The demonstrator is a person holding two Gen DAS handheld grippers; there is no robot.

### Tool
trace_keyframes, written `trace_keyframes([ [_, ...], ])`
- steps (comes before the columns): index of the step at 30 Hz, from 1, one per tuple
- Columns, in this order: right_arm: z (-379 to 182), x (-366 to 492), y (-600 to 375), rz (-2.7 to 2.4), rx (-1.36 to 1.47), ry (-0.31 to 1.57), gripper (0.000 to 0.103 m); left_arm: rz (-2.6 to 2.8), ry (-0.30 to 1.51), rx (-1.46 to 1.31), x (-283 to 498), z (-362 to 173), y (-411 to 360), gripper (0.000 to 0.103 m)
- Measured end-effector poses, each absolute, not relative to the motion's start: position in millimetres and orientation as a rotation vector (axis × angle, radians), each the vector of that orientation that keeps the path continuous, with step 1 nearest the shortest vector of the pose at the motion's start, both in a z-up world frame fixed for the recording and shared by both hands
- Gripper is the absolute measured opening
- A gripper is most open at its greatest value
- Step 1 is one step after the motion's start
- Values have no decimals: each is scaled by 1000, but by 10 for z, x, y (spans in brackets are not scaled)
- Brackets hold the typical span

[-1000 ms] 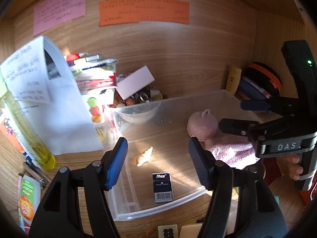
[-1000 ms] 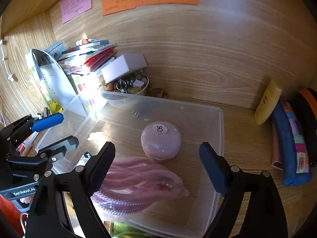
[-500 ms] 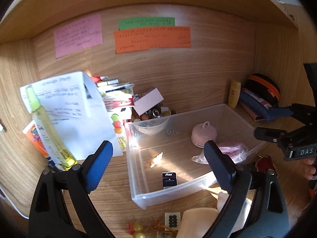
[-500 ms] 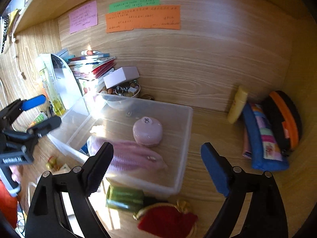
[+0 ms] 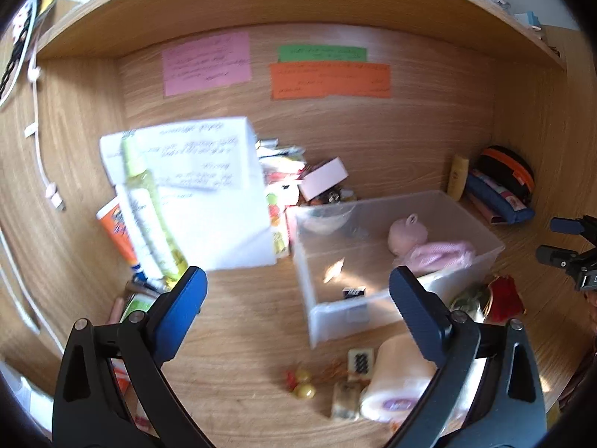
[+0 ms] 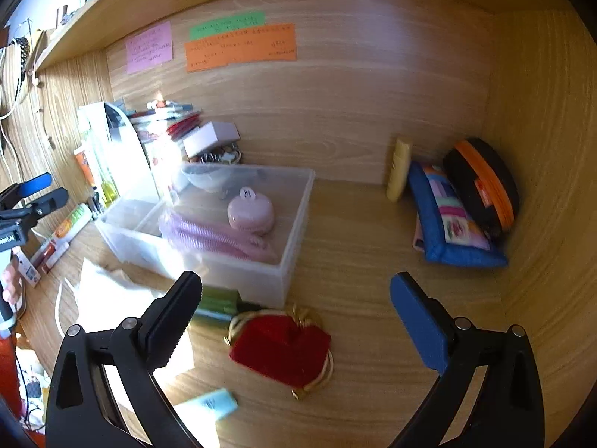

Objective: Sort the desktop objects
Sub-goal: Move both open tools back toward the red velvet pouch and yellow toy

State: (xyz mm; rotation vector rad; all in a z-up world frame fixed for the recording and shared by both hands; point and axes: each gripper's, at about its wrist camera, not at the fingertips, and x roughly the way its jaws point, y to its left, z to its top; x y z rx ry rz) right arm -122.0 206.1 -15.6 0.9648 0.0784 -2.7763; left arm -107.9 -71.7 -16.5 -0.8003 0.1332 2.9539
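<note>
Left wrist view: your left tool (image 5: 298, 295) is spread and holds nothing; the clear bin (image 5: 388, 295) lies just ahead, loose trinkets (image 5: 302, 384) on the bench below it.

Right wrist view: your right tool (image 6: 294, 298) is spread, empty, over the red pouch (image 6: 280, 347), which looks soft and light; pinch its middle. There is open bench to its right.

A clear plastic bin (image 6: 294, 246) holds a round pink case (image 6: 250, 212) beside a pink comb (image 6: 212, 237).

No legible text on the blurred wall notes (image 5: 330, 80) or the white sheet (image 5: 194, 156)
</note>
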Motion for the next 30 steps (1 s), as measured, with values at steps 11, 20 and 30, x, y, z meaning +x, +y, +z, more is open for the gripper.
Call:
trace_keyframes([
  [11, -551, -1151, 2199, -2757, 1150, 120, 101, 2930, 113, -1009, -1027, -621, -989, 99],
  [20, -842, -1259, 1983, -2641, 1250, 128, 101, 2839, 78, -1172, -1052, -951, -1082, 99],
  [30, -1061, -1462, 1821, -2522, 1373, 145, 101, 2767, 148, -1212, -1123, -1075, -992, 72],
])
